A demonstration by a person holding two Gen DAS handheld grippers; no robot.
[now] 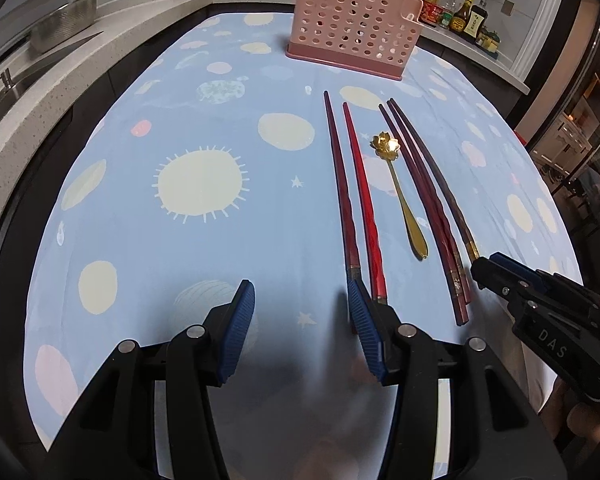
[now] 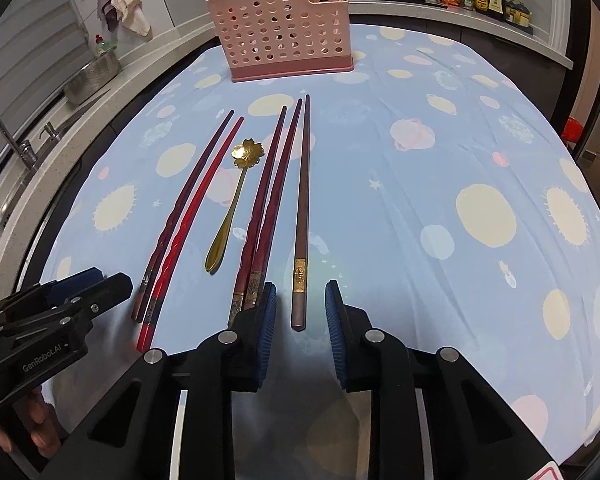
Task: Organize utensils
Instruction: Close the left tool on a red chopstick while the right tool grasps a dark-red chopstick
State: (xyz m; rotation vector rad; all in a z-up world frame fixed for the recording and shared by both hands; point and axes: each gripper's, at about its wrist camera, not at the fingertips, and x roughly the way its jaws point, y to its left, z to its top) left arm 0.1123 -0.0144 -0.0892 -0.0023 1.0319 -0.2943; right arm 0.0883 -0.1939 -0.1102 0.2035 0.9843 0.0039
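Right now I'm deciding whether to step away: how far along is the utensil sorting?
Barely started. The pink perforated holder shows some utensils at its far left end; whether they count as done, I can't tell. In hand: nothing yet; the right gripper straddles the brown chopstick without pressing it, and the left gripper is open. Left: four red chopsticks and the gold flower spoon.

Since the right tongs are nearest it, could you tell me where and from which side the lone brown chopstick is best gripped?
Grip the brown chopstick at its thick near end, around the gold band, coming down from above with the right tongs straddling it. It lies flat on the tablecloth, pointing away toward the pink basket, with clear cloth on its right and the nearest red chopsticks just left.
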